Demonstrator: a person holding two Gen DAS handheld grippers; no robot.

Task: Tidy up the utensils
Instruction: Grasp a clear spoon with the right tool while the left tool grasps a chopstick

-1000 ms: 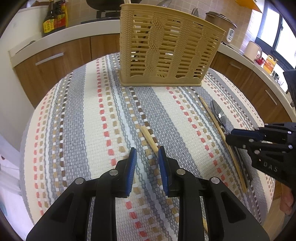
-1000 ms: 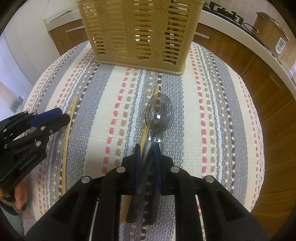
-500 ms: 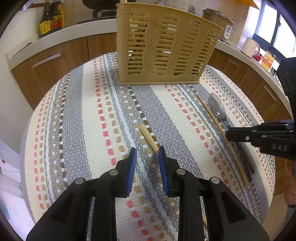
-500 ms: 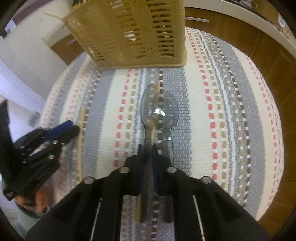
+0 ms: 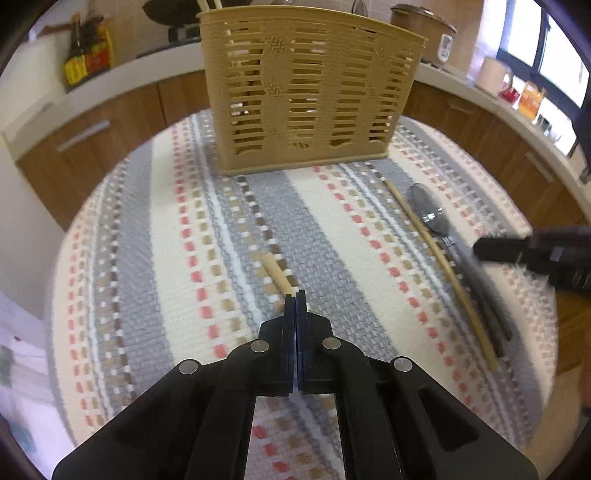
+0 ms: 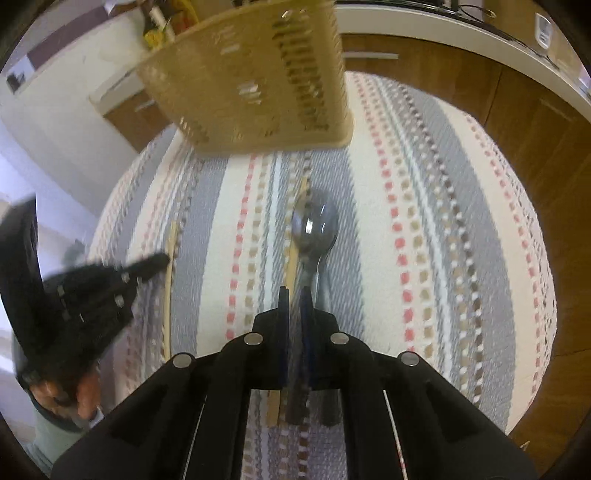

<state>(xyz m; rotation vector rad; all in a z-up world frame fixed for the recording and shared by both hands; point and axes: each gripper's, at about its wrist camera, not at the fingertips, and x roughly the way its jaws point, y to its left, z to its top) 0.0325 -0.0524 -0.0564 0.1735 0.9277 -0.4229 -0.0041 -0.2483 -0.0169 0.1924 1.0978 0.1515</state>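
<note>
A tan slotted utensil basket [image 5: 306, 92] stands at the far side of the striped cloth [image 5: 166, 258]. My left gripper [image 5: 296, 293] is shut, and the near end of a wooden chopstick [image 5: 275, 271] comes out from its tips. In the right wrist view the left gripper [image 6: 166, 258] meets that chopstick [image 6: 170, 240]. My right gripper [image 6: 293, 291] is shut on the dark handle of a steel spoon [image 6: 314, 229], raised slightly off the cloth. A second chopstick [image 6: 295, 254] and another dark handle [image 6: 328, 406] lie beside it. The right gripper [image 5: 478, 251] shows at the right edge by the spoon [image 5: 428, 214].
The round table's cloth drops off close behind both grippers. A wooden-fronted counter [image 5: 92, 129] curves around the back with sauce bottles [image 5: 86, 55], a rice cooker [image 5: 424, 33] and a mug [image 5: 493, 75]. A person's hand [image 6: 55, 398] holds the left gripper.
The left jaws have gone from apart to shut at the chopstick's end. The right gripper, closed on the spoon handle, has risen a little and rolled, and a second spoon showed under it.
</note>
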